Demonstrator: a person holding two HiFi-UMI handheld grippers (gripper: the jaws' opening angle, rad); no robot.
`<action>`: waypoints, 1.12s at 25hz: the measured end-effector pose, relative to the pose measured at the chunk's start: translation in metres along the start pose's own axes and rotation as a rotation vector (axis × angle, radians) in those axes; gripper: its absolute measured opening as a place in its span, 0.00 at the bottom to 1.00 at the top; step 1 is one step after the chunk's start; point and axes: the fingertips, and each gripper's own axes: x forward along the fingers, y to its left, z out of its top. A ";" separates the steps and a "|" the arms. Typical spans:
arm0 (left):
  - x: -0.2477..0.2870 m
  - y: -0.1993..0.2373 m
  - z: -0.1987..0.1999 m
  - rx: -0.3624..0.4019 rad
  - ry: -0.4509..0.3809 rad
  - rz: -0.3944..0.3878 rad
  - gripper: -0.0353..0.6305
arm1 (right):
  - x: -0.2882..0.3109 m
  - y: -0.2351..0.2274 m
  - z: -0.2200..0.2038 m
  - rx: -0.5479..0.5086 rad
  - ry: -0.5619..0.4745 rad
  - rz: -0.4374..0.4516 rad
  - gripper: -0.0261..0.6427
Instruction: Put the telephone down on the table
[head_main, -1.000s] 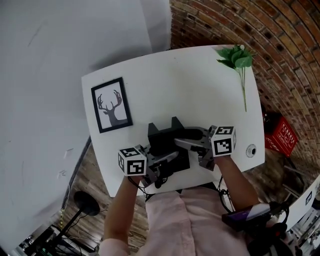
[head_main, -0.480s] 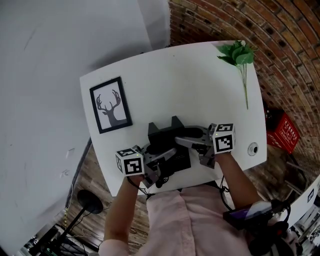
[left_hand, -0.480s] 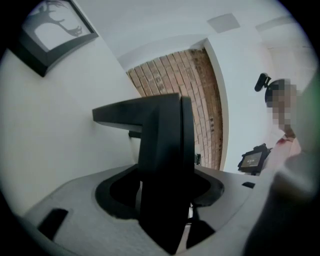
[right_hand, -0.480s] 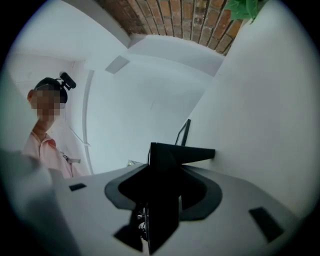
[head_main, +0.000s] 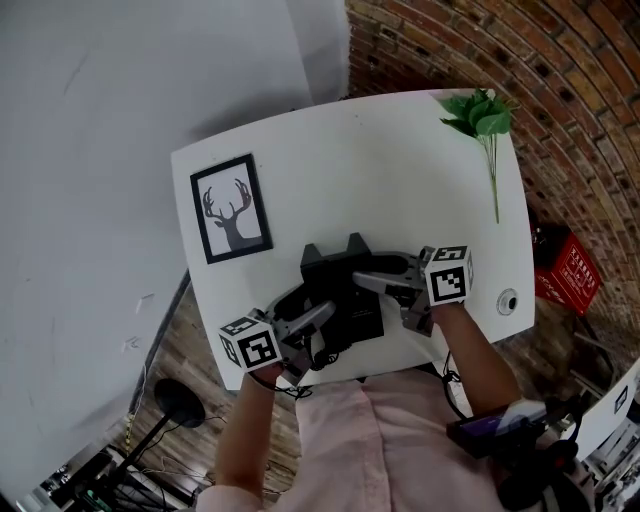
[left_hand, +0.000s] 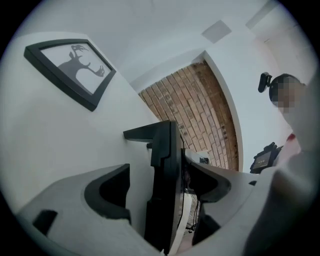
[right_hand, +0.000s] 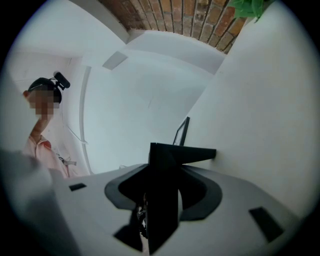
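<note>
The left gripper (head_main: 318, 318) was held nearest, its jaws just opened wide, the black telephone (head_main: 340, 282) left unpressed between them on the white counter (head_main: 400, 170), by its front edge. The telephone's right side was clamped by the right gripper (head_main: 366, 284). Farther back were laid a framed deer picture (head_main: 230, 207) and a leafy sprig (head_main: 480, 115)

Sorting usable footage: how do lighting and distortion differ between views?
Head view: evenly lit, red brick wall looks bowed. Left gripper view: round fisheye frame, black plastic telephone soft up close. Right gripper view: same fisheye, telephone a dark silhouette.
</note>
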 end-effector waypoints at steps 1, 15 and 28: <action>-0.004 -0.001 0.001 0.000 -0.015 0.006 0.63 | 0.001 0.000 0.000 -0.002 0.001 -0.005 0.31; -0.061 -0.030 0.032 0.156 -0.223 0.118 0.63 | -0.006 0.005 -0.004 -0.106 0.029 -0.139 0.64; -0.137 -0.191 0.148 0.711 -0.645 0.521 0.15 | -0.050 0.189 0.107 -0.697 -0.297 -0.191 0.24</action>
